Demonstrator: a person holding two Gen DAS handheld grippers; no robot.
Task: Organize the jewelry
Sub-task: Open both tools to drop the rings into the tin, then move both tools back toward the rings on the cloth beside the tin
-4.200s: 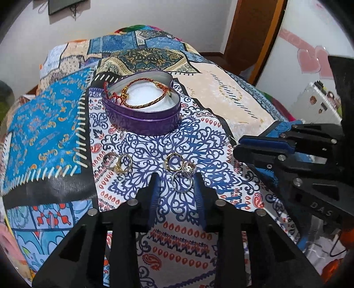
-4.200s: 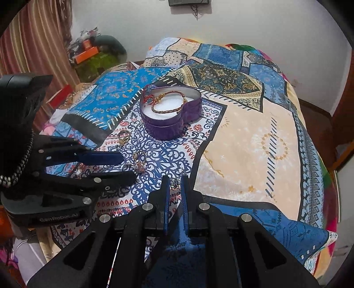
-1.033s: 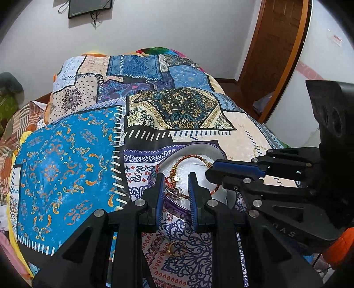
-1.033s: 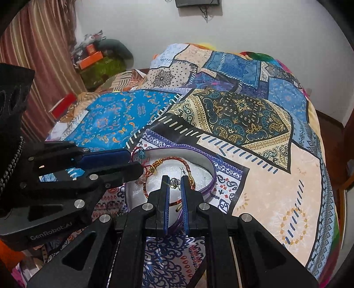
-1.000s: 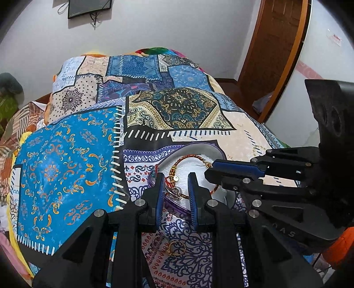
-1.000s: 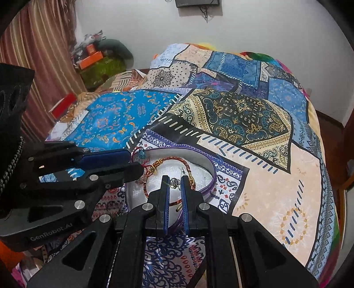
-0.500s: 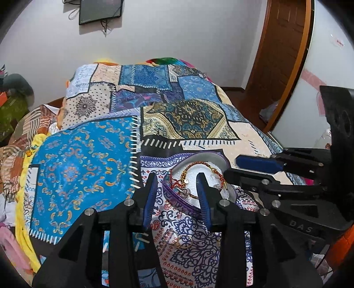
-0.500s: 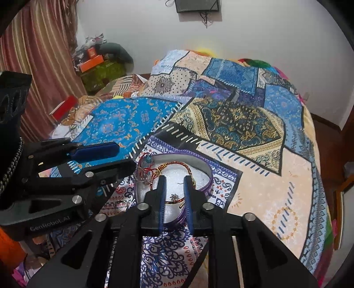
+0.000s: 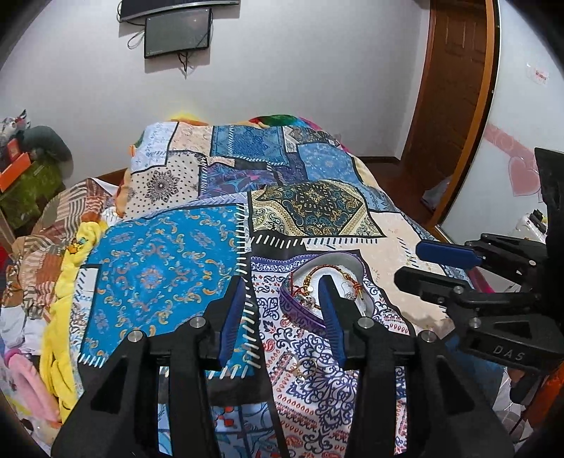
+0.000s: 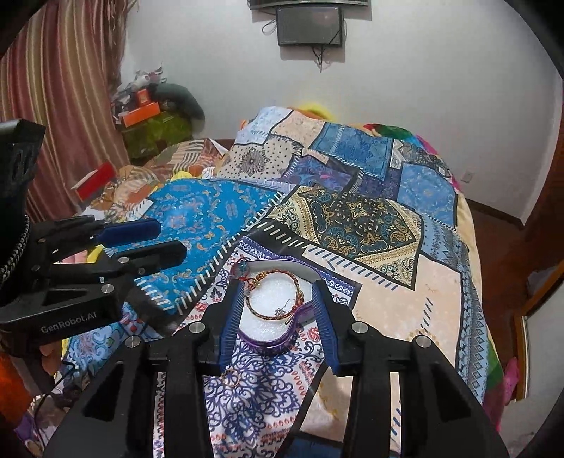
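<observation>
Jewelry tin: purple heart-shaped tin (image 10: 282,340), white-lined, sits on the patchwork bedspread (image 10: 440,292) on the paisley patch; I see it framed between my right fingers, and past the left gripper's right finger in the left view (image 9: 299,310).
Loose ring: I make out one small gold ring (image 10: 231,378) on the bedspread just in front of the tin; left view shows rings (image 9: 305,370) there, too small to count.
Right gripper (image 10: 278,320): jaws spread wide, nothing held, above the bedspread.
Left gripper (image 9: 282,310): jaws spread wide, nothing held.
Tin contents: red-and-gold cord bracelet (image 10: 275,297) lies on the white lining; a small silver piece (image 10: 280,310) rests beside it; a beaded charm (image 10: 242,268) sits at the tin's far-left rim.
Far wall: a dark wall-mounted screen (image 10: 310,26); striped curtain (image 10: 63,88) at left.
</observation>
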